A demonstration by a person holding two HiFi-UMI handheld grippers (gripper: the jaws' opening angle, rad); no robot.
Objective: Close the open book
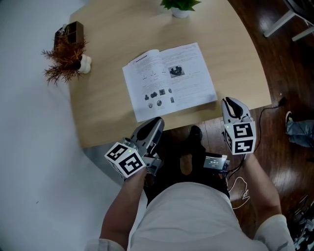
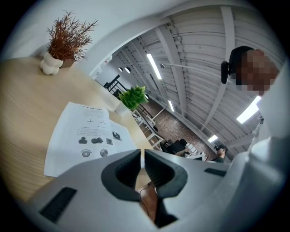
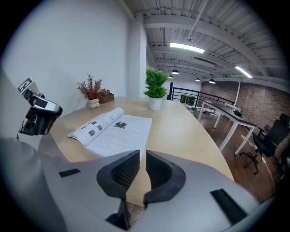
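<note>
Grey left claw [image 2: 142,155] and right claw [image 3: 143,155] are closed, empty.

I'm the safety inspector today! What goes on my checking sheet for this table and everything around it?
Surface: pale wooden table with a curved edge.
Job's things: book lying open, pages up, near the table's front edge.
Clutter: dried plant in a white pot at the left edge, dark box behind it; green plant at the far side.
Grippers: left gripper shut, empty; right gripper shut, empty; both short of the book.
Cables: white cable by the person's right arm; dark cable on the floor.
Surroundings: dark wood floor; someone's leg at the right.
</note>
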